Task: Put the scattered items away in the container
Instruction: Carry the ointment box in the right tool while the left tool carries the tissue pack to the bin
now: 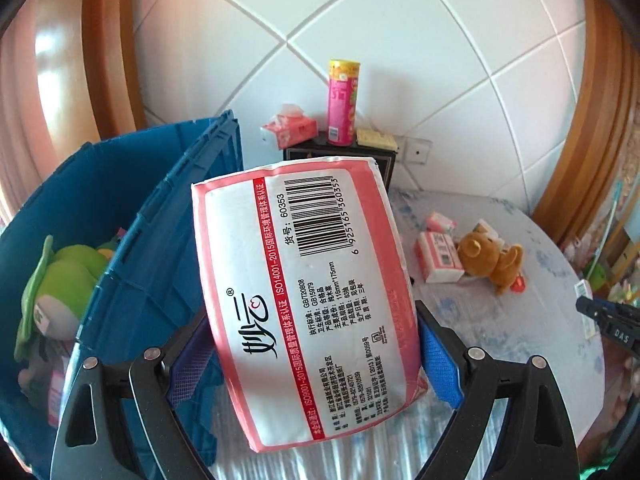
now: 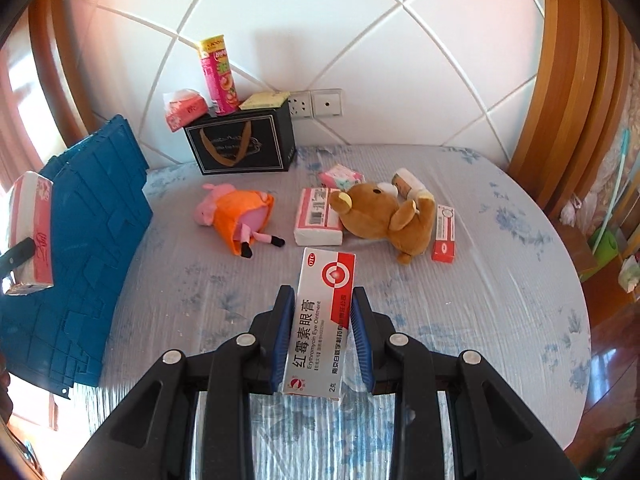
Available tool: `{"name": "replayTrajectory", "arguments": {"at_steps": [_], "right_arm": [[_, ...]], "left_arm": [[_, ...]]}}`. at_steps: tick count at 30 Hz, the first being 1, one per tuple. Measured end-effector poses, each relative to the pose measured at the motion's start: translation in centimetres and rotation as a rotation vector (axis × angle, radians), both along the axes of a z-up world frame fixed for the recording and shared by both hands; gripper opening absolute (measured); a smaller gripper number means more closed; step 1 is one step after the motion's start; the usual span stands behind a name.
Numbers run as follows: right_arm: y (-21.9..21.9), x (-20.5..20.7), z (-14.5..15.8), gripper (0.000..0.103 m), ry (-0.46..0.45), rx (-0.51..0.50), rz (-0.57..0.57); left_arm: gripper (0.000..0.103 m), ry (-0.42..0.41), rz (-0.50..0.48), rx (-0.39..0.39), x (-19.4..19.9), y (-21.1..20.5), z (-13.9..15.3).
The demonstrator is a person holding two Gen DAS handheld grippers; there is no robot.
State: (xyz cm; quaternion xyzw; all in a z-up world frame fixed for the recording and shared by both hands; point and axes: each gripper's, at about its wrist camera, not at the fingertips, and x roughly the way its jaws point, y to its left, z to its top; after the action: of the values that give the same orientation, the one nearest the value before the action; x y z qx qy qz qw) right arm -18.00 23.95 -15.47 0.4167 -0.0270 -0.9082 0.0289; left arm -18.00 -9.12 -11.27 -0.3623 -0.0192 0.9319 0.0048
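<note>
A large pink-and-white plastic pack of tissues (image 1: 304,300) is clamped between the blue-padded fingers (image 1: 438,364) of the left gripper (image 1: 316,360), which are spread wide around it; the pack is held above the bed, tilted, with its barcode side facing the camera. Just to its left the blue plastic crate (image 1: 160,248) is seen with its ribbed wall, and a green plush toy (image 1: 60,280) is lying inside it.

A slim silver-and-red cardboard ointment box (image 2: 324,320) is gripped lengthwise by the right gripper (image 2: 322,328), whose fingers (image 2: 282,340) are drawn narrow against its two long sides. It is held over the pale blue-flowered bedsheet (image 2: 500,280).

Still scattered on the sheet are a pink pig plush in an orange dress (image 2: 236,216), a brown teddy bear (image 2: 396,216) lying on its side, a white-and-pink pack of tissues (image 2: 316,220) touching the bear's head, a small pink packet (image 2: 340,176) just behind it, and a small red-and-white carton (image 2: 444,236) beside the bear's leg. A further small item is partly hidden behind the bear and cannot be identified.

Against the white quilted headboard (image 2: 400,60) a black gift box with gold handles (image 2: 240,144) is set, and on it a tall pink snack tube (image 2: 220,76), a red tissue pack (image 2: 184,110) and a flat yellow pad (image 2: 264,101) are resting.
</note>
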Motion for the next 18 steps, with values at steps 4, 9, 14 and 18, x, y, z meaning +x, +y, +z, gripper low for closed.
{"name": "replayTrajectory", "arguments": {"at_steps": [4, 9, 14, 18], "right_arm": [[-1.9, 0.5, 2.6, 0.028, 0.040, -0.003, 0.021], [-5.4, 0.9, 5.7, 0.028, 0.079, -0.002, 0.065], [-9.8, 0.8, 8.2, 0.028, 0.115, -0.003, 0.137], [-13.2, 0.7, 9.4, 0.028, 0.135, 0.004, 0.192]], "left_arm": [[0.091, 0.048, -0.003, 0.004, 1.0, -1.7, 2.5], [0.091, 0.087, 0.017, -0.003, 1.8, -4.5, 4.8], [0.091, 0.104, 0.060, -0.003, 2.5, -8.0, 6.0], [0.091, 0.111, 0.090, 0.004, 3.0, -10.5, 6.6]]}}
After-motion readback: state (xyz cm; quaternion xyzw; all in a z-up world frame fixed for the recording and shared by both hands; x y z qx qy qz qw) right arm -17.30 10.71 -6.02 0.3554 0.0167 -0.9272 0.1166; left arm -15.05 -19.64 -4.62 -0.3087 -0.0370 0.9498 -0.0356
